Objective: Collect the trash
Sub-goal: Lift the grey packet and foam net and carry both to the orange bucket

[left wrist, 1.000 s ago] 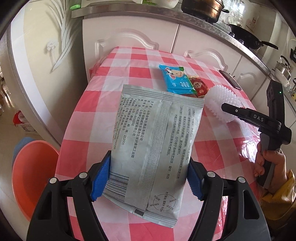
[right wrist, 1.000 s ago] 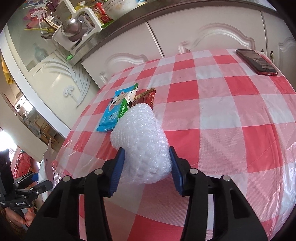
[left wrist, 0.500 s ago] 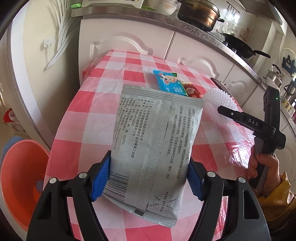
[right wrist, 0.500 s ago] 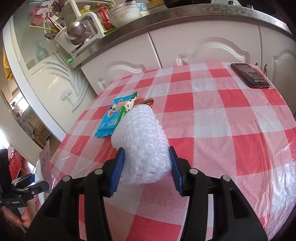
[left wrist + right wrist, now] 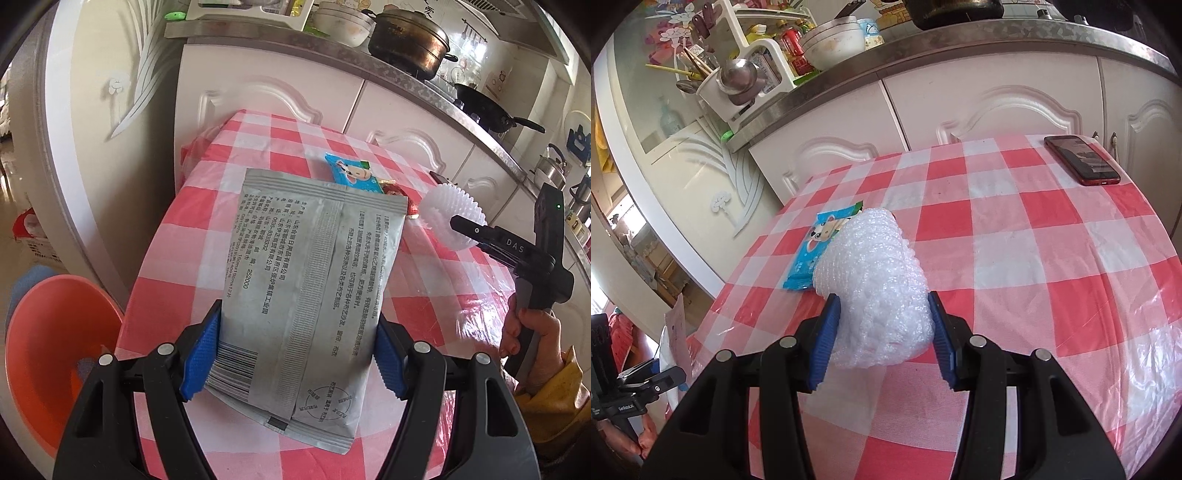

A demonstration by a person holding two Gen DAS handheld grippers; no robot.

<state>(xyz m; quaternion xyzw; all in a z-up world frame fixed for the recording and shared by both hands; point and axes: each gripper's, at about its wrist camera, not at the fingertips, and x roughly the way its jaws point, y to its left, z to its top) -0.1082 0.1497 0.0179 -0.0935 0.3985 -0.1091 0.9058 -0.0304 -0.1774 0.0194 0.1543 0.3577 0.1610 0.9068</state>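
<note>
- Left claw point(image 5: 295, 354) grips a grey packet point(image 5: 306, 291) above the checkered desk point(image 5: 207, 229).
- Right claw point(image 5: 882, 336) clamps white foam netting point(image 5: 875, 288); blue wrapper point(image 5: 820, 251) at its eleven o'clock.

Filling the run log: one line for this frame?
left claw: shut on pouch | right claw: shut on foam net | on table: blue wrapper, phone | basin: floor

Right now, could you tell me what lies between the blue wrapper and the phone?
Only bare checked cloth between wrapper and phone, seen in the right wrist view.
</note>
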